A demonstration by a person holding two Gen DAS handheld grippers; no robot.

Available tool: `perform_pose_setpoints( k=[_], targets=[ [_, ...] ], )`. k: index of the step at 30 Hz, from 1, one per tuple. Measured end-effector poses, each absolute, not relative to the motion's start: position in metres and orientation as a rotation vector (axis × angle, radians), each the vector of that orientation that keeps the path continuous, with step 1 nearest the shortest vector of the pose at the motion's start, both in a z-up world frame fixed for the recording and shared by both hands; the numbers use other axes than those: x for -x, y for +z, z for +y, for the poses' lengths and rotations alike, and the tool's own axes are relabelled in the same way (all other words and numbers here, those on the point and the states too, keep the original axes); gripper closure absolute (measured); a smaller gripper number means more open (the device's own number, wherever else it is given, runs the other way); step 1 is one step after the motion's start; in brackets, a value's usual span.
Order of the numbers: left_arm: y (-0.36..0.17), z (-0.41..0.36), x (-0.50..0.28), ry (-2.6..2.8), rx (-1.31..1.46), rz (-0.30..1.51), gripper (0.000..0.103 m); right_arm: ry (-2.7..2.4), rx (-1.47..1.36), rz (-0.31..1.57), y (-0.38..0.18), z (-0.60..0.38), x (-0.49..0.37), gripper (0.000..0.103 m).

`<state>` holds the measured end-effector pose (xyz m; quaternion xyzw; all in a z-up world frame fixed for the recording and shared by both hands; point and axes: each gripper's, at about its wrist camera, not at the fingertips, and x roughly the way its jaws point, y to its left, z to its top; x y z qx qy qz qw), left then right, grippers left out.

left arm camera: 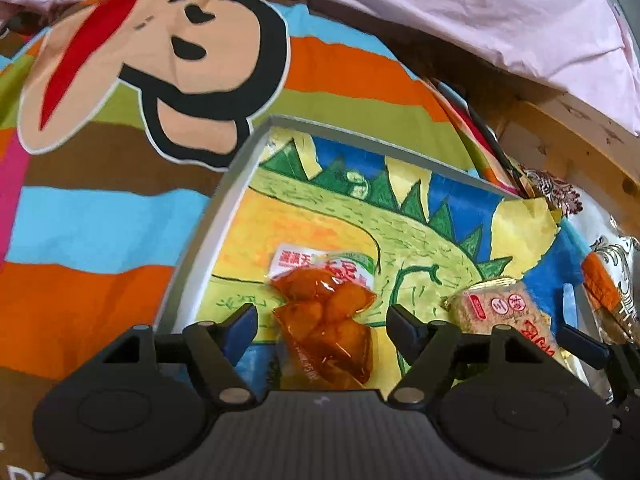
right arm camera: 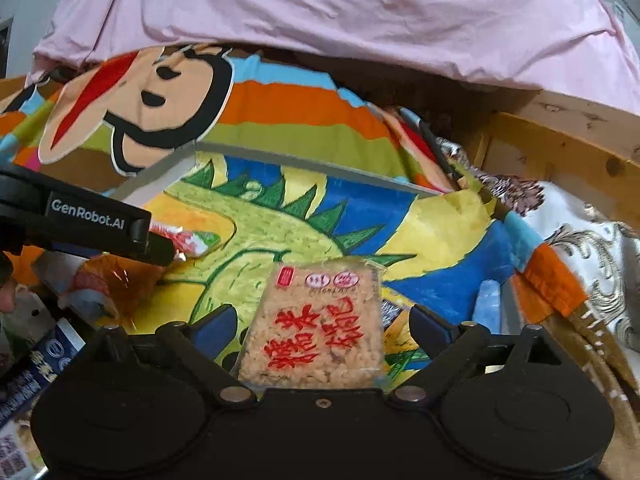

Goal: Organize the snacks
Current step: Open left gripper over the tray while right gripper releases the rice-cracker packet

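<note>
A: Left wrist view first. Your left hand-held gripper [left arm camera: 322,322] has its jaws spread. The orange snack pack [left arm camera: 326,316] lies between them, and the pads don't look to be pressing on it.

B: So it's down, not held?

A: Looks that way. It lies flat on the dinosaur drawing lining the tray [left arm camera: 240,168]. The tray sits on the striped cartoon blanket [left arm camera: 100,220], pink sheet [left arm camera: 440,12] behind.

B: Anything else in that tray?

A: The beige rice-cake pack [left arm camera: 504,312], just right of the orange one, near it, with your right gripper's fingers either side.

B: Right wrist view?

A: Your right hand-held gripper [right arm camera: 320,330] stands wide. The rice-cake pack [right arm camera: 320,320] lies flat between the fingers; there's a gap on each side, so no grip. Your left gripper [right arm camera: 100,228] comes in at the left over the orange pack [right arm camera: 116,280].

B: Progress?

A: Two packs are in the tray, side by side. More packets show at the lower left edge [right arm camera: 36,364], outside the tray, too blurred to name. I'd judge you're partway, with those likely still to come.
</note>
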<state>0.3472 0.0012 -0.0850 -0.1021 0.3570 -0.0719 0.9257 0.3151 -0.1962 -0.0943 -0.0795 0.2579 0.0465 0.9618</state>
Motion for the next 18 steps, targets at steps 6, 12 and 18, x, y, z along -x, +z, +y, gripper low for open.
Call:
perform_pose_setpoints(
  k=[6,12,18],
  targets=[
    [-0.058,0.002,-0.327,-0.104,0.174,0.667,0.015,0.067,0.101,0.448,-0.064,-0.211,-0.290,0.001],
    [-0.024,0.000,-0.290,-0.066,0.136,0.569,0.002,0.028,0.056,0.329,-0.033,-0.229,-0.250,0.001],
    [0.004,0.003,-0.248,-0.025,0.139,0.513,0.001,0.011,0.008,0.208,-0.010,-0.244,-0.203,0.001]
  ],
)
